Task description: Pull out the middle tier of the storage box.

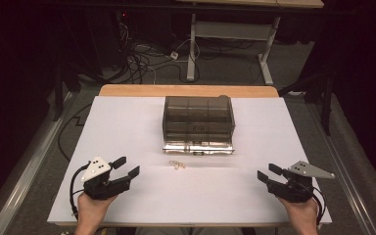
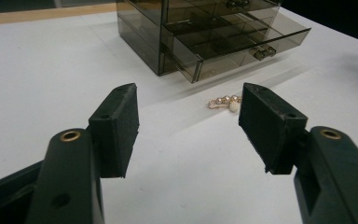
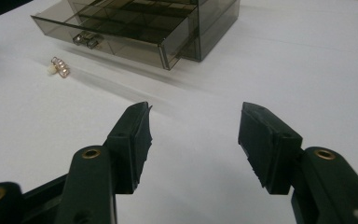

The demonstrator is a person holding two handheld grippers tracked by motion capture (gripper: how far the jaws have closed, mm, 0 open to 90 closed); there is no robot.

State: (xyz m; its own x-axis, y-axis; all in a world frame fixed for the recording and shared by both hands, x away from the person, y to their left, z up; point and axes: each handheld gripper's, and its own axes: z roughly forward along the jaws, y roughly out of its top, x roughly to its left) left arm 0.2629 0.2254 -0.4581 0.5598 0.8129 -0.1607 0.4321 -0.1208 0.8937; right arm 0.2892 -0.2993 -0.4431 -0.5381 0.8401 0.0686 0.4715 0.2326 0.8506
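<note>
Approach stage: left claw (image 1: 127, 166) and right claw (image 1: 266, 172) released, empty, flanking gold clip (image 1: 177, 165) before drawer box (image 1: 198, 122). Next: grasp clip, place into open drawer (image 2: 242, 44).

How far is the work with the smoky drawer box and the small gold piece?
Done: one drawer of the drawer box is pulled out. In hand: nothing; the left gripper and right gripper are open and apart from everything. Left: the gold piece lies on the table before the drawer, probably to go in.

Small gold trinket (image 1: 177, 165) too small to identify (possibly a hair clip). Drawer box (image 3: 135, 23) cropped at top edge.
</note>
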